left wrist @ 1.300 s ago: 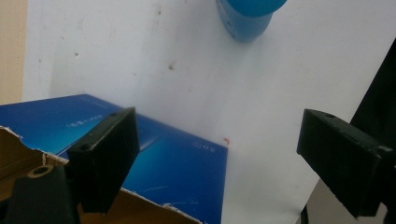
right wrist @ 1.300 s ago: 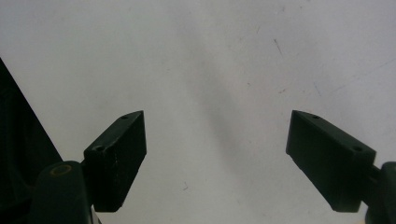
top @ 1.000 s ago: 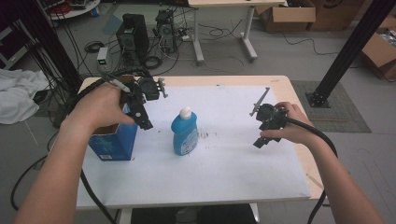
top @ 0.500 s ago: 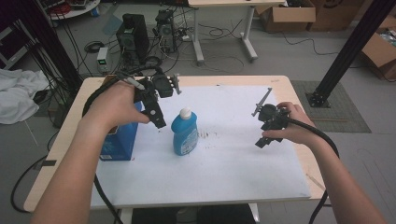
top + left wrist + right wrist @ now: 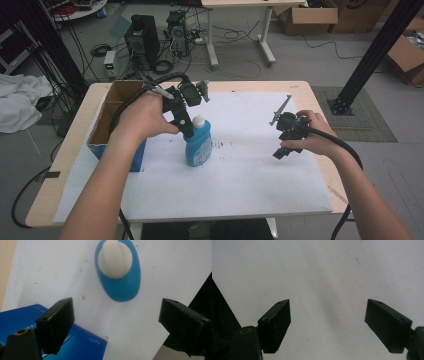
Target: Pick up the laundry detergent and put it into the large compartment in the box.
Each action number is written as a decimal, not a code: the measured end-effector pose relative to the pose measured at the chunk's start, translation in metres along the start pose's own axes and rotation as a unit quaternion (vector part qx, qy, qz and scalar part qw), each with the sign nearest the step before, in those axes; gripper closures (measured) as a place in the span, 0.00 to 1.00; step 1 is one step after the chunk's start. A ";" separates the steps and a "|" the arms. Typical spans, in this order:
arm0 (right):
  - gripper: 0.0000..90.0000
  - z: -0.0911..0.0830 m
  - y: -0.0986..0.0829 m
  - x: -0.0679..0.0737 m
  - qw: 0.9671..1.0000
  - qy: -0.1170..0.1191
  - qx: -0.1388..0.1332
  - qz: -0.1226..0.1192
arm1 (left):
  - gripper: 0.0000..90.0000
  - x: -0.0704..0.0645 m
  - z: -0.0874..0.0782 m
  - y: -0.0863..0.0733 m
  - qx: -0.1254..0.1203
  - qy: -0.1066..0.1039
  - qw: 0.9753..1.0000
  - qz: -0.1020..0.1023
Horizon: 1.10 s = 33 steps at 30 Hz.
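A blue bottle with a white cap stands upright near the middle of the white sheet. In the left gripper view the blue bottle is seen from above, just ahead of the jaws. My left gripper hovers beside the bottle's cap, open with nothing in it, and its jaws stand wide apart. My right gripper is held low over the sheet at the right, open and empty, with only bare white sheet between its jaws.
An open blue cardboard box stands at the table's left, its top corner below the left jaws. The wooden table carries a white sheet. Cables, desks and boxes lie on the floor beyond.
My left gripper has moved right from above the blue box to beside the bottle's cap. The right gripper has stayed where it was.
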State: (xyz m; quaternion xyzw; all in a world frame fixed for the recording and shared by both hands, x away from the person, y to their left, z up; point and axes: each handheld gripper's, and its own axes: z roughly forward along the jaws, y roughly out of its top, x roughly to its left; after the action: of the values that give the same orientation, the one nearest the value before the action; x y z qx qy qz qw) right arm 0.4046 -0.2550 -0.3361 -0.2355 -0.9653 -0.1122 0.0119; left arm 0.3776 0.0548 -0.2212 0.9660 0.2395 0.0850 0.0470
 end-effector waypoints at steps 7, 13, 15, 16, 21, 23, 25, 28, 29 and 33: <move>0.23 0.000 0.000 0.000 1.000 0.001 -0.003 -0.001 | 0.15 -0.001 0.012 0.011 0.004 0.001 1.000 -0.011; 0.23 0.000 -0.001 0.000 1.000 0.000 -0.006 0.000 | 0.14 -0.004 0.024 0.021 0.010 -0.003 1.000 -0.017; 0.23 0.001 -0.002 0.000 1.000 0.000 -0.006 0.001 | 0.14 -0.005 0.028 0.024 0.010 -0.003 1.000 -0.019; 0.23 0.001 -0.002 0.000 1.000 -0.001 -0.007 0.000 | 0.14 -0.006 0.029 0.025 0.011 -0.001 1.000 -0.018; 0.24 0.003 -0.003 -0.001 1.000 -0.001 -0.003 0.000 | 0.15 -0.006 0.039 0.030 0.009 -0.002 1.000 -0.029; 0.24 0.003 -0.004 -0.002 1.000 -0.001 -0.006 0.002 | 0.15 -0.006 0.040 0.031 0.010 -0.001 1.000 -0.029; 0.24 0.003 -0.004 -0.002 1.000 -0.002 -0.005 0.003 | 0.15 -0.007 0.046 0.034 0.016 -0.002 0.999 -0.033; 0.24 0.002 -0.004 -0.003 1.000 -0.002 -0.006 0.001 | 0.15 -0.007 0.051 0.036 0.022 0.000 0.999 -0.033; 0.24 0.002 -0.004 -0.003 1.000 -0.002 -0.006 0.001 | 0.15 -0.006 0.053 0.037 0.023 -0.001 0.999 -0.036; 0.24 0.003 -0.004 -0.003 1.000 0.000 -0.006 0.000 | 0.15 -0.006 0.058 0.040 0.025 -0.002 0.999 -0.039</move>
State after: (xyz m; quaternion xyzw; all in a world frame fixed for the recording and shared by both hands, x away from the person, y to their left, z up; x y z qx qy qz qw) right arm 0.4053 -0.2593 -0.3403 -0.2356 -0.9646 -0.1184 0.0100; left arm 0.4012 0.0138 -0.2740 0.9570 0.2787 0.0754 0.0269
